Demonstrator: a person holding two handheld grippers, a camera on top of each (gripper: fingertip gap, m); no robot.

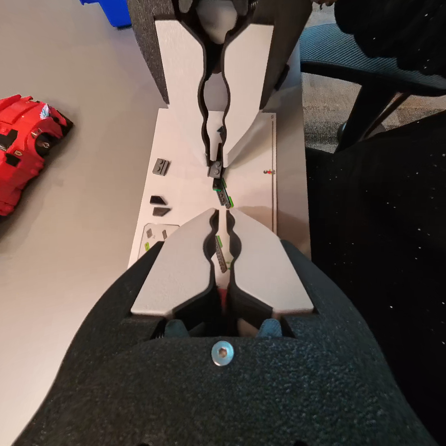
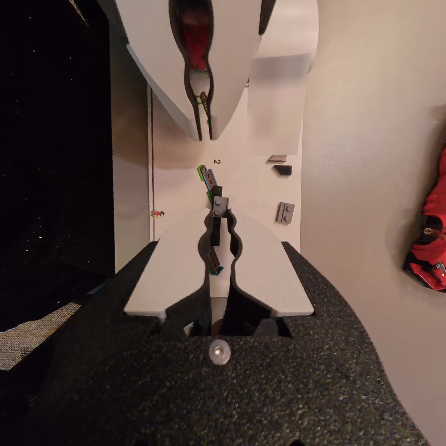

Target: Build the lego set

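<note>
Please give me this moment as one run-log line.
right gripper: shut on grey plate with black piece | left gripper: nearly closed, empty | loose parts on instruction booklet

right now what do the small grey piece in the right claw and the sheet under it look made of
Grey piece: looks like hard moulded plastic, matte, with round studs on top. Sheet: looks like smooth white paper, an instruction page, flat with printed part drawings.

A blue bin (image 1: 113,12) sits at the table's (image 1: 72,60) far edge — beside it, a black office chair (image 1: 376,70) on carpet (image 1: 321,113).
</note>
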